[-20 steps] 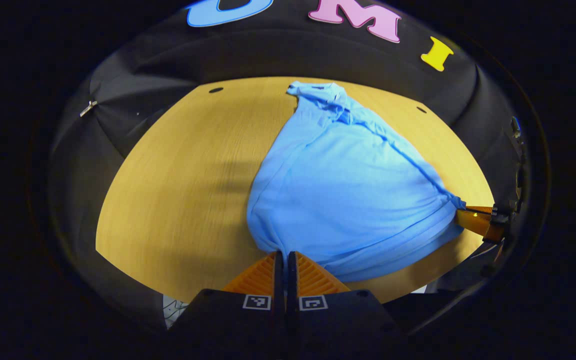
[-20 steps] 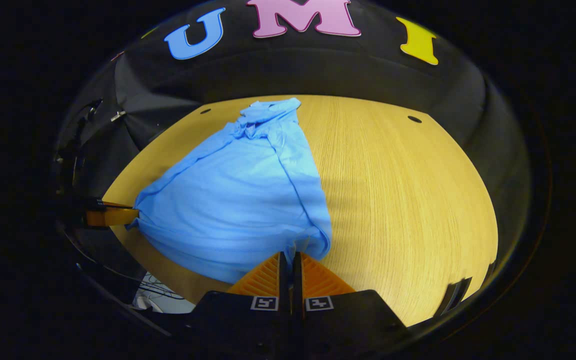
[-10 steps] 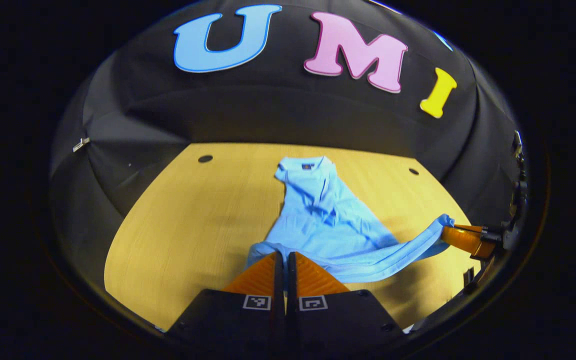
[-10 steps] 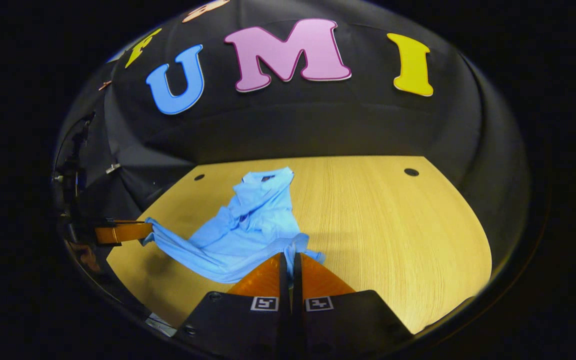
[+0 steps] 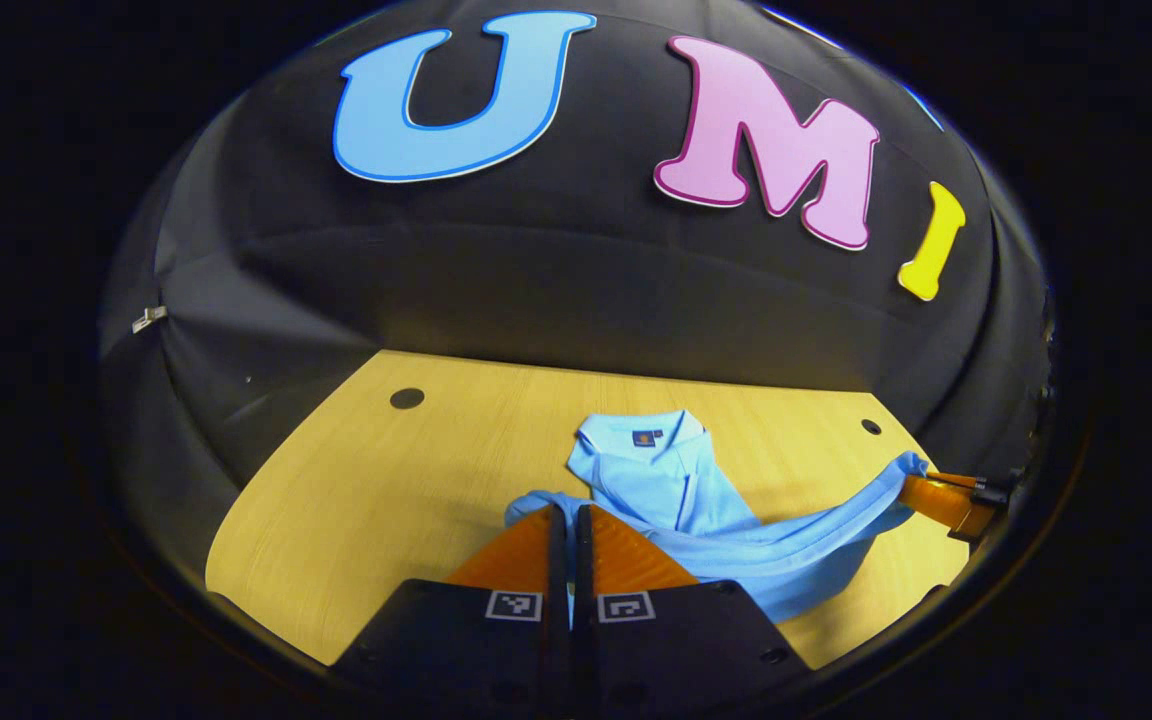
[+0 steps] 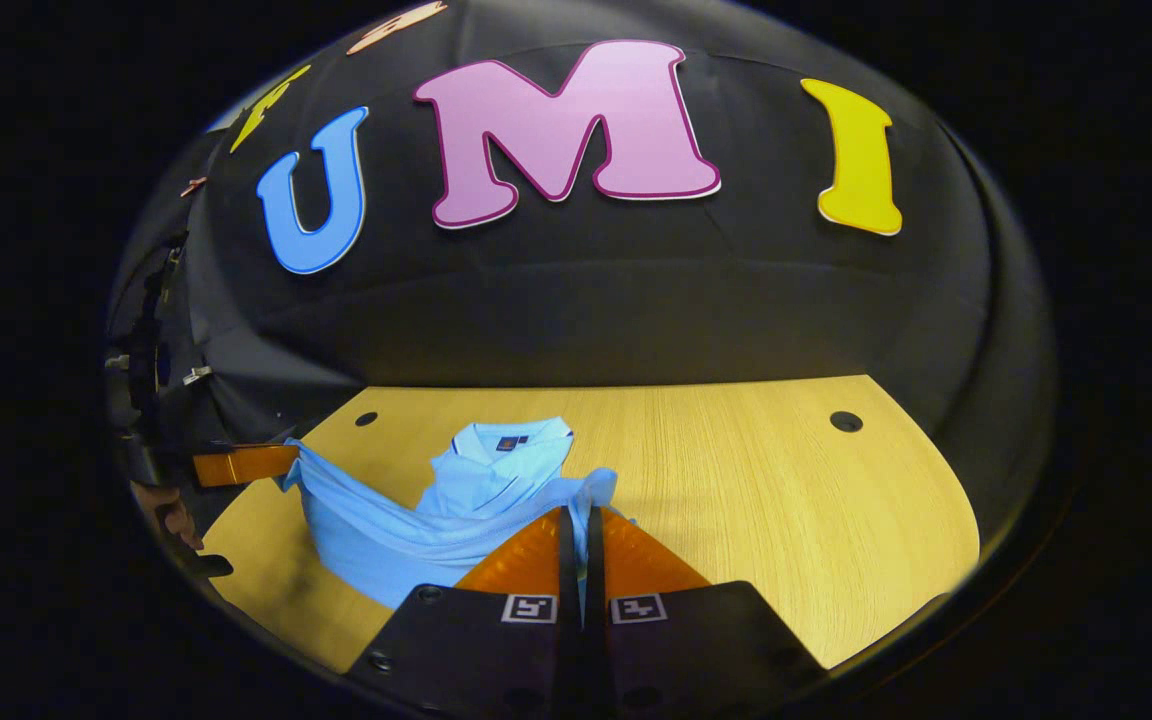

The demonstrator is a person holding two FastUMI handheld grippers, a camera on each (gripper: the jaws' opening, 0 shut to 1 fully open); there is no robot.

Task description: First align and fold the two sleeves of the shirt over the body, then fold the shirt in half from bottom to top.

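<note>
The light blue shirt point(image 5: 696, 500) lies on the wooden bench point(image 5: 366, 500), collar (small label inside) at the far side. Its hem hangs lifted between the tongs: the left tongs point(image 5: 564, 520) pinch one corner, the right tongs point(image 6: 578, 520) the other, the edge sagging between.

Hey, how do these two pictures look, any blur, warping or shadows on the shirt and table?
Left gripper view: sharp, no motion blur; the fisheye bows the table edge; the shirt casts a soft shadow under its lifted hem. Right gripper view: equally sharp, the same curved warping, shadow beneath the shirt near the left tool.
</note>
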